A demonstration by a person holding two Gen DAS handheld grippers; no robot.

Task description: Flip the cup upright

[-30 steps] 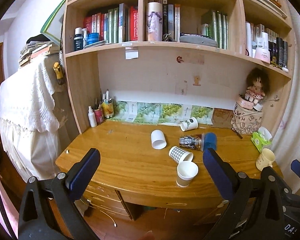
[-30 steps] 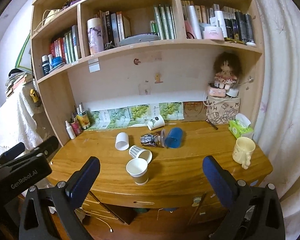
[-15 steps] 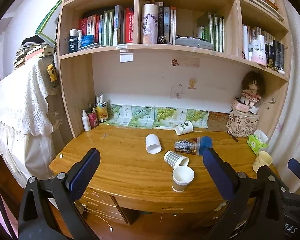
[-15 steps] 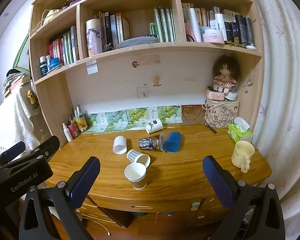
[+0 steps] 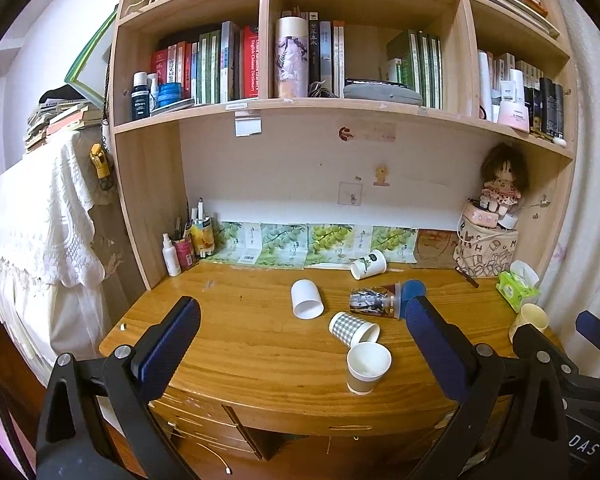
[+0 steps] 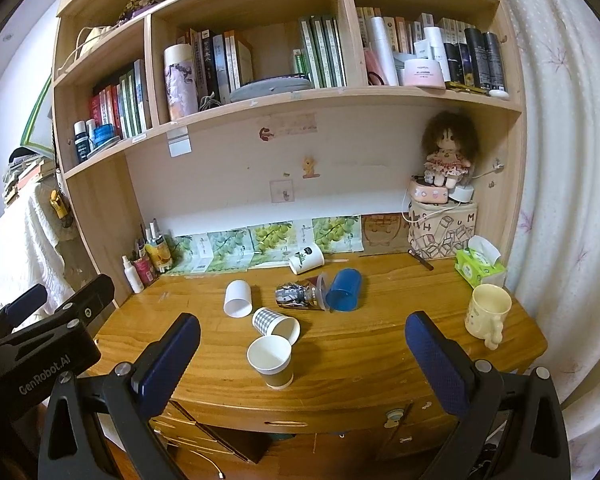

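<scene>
Several cups lie on their sides on the wooden desk (image 5: 240, 344): a plain white cup (image 5: 307, 299) (image 6: 238, 299), a grey checked cup (image 5: 352, 328) (image 6: 275, 322), a leaf-printed cup (image 5: 368, 264) (image 6: 306, 258), a clear patterned cup (image 5: 374, 300) (image 6: 300, 295) and a blue cup (image 6: 344, 290). A brown-sleeved paper cup (image 5: 367, 367) (image 6: 271, 362) stands upright at the front. My left gripper (image 5: 302, 344) and right gripper (image 6: 302, 354) are both open and empty, held back from the desk's front edge.
A cream mug (image 6: 487, 314) stands upright at the desk's right end, next to a green tissue pack (image 6: 478, 266). A printed box (image 6: 442, 232) with a doll sits at the back right. Bottles and pens (image 5: 186, 242) stand at the back left. Bookshelves hang above.
Both views have shifted slightly, so the desk and cups sit a little differently in frame. The cups have not moved. Both grippers stay open.
</scene>
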